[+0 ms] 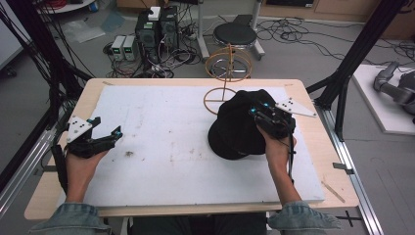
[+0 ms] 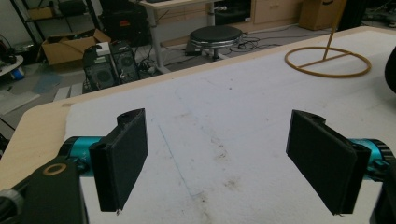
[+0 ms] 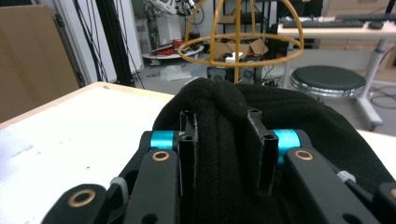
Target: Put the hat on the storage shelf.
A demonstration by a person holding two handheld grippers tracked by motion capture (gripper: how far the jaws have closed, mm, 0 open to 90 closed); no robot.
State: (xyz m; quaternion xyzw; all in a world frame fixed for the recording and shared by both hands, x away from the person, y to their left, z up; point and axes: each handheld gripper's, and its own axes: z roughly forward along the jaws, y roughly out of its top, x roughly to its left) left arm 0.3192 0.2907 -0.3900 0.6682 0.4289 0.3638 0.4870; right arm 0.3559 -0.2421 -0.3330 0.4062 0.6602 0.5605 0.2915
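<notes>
Black knit hat (image 1: 237,128) bunched, pinched in right tongs (image 1: 262,113).

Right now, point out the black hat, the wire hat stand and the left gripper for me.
black hat (image 1: 235,129), high view, on the crown's knitted top.
wire hat stand (image 1: 217,101), high view, on the ring base at the mat's far edge.
left gripper (image 2: 217,163), left gripper view, midway between its open fingertips.
</notes>
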